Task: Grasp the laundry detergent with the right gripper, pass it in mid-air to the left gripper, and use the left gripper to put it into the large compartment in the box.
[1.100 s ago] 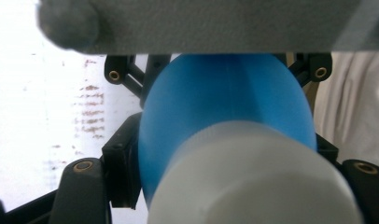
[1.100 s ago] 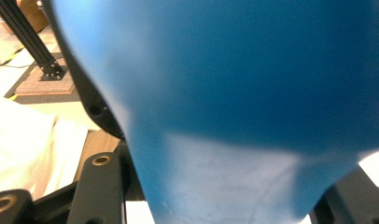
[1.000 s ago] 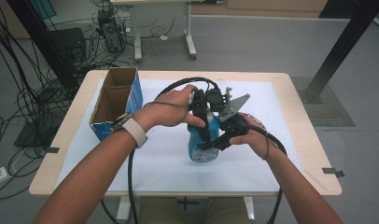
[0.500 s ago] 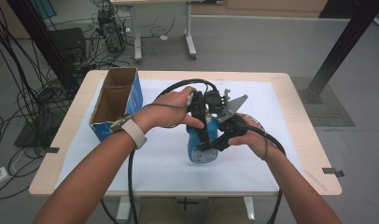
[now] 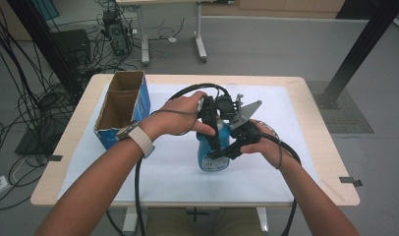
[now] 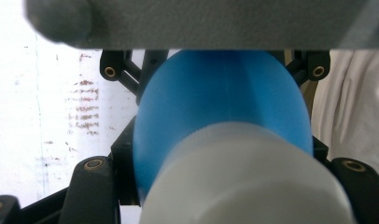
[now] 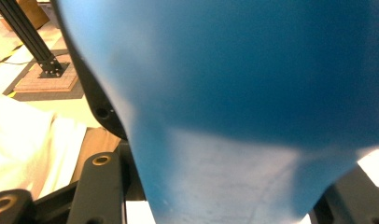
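Bottle [image 5: 213,156], blue, white-capped, upright

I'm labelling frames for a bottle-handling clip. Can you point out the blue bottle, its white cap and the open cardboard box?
Blue plastic bottle [image 5: 211,158], high view, lower body.
White round cap [image 6: 243,182], left gripper view, its side wall.
Open blue-sided cardboard box [image 5: 144,101], high view, right outer wall.

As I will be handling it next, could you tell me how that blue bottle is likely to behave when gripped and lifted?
The blue bottle looks like smooth rounded plastic, so it may slip or twist between jaws. It stands upright on a narrow base, so a sideways push could tip it, and it would probably roll. Its white cap looks stiff.
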### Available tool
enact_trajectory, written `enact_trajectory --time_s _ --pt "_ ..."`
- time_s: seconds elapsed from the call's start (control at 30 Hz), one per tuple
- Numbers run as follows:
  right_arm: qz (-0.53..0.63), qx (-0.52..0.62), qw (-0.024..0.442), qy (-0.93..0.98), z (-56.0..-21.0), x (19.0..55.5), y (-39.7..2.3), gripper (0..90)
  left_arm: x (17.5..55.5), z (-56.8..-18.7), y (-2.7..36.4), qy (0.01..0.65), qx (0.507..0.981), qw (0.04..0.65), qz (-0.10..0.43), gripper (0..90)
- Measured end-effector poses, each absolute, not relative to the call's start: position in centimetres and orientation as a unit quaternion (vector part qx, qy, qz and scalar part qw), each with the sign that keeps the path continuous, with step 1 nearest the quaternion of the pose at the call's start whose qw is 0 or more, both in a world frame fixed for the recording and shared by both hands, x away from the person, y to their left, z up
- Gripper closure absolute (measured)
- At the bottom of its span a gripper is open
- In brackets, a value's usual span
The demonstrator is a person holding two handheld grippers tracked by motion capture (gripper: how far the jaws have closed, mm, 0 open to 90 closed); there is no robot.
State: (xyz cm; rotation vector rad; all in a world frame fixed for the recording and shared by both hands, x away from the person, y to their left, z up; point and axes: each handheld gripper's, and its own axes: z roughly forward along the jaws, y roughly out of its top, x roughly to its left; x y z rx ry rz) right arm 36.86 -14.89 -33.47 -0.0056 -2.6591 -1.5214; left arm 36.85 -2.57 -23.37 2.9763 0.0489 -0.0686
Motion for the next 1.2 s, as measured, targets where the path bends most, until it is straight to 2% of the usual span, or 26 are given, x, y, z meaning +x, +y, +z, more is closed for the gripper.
enact_trajectory --time_s 1.2 --pt "-0.494 0.0 0.042 -0.868 -33.26 36.67 -14.61 43.0 36.72 -23.25 -2.17 0.02 0.996 0.083 -0.025 38.1"
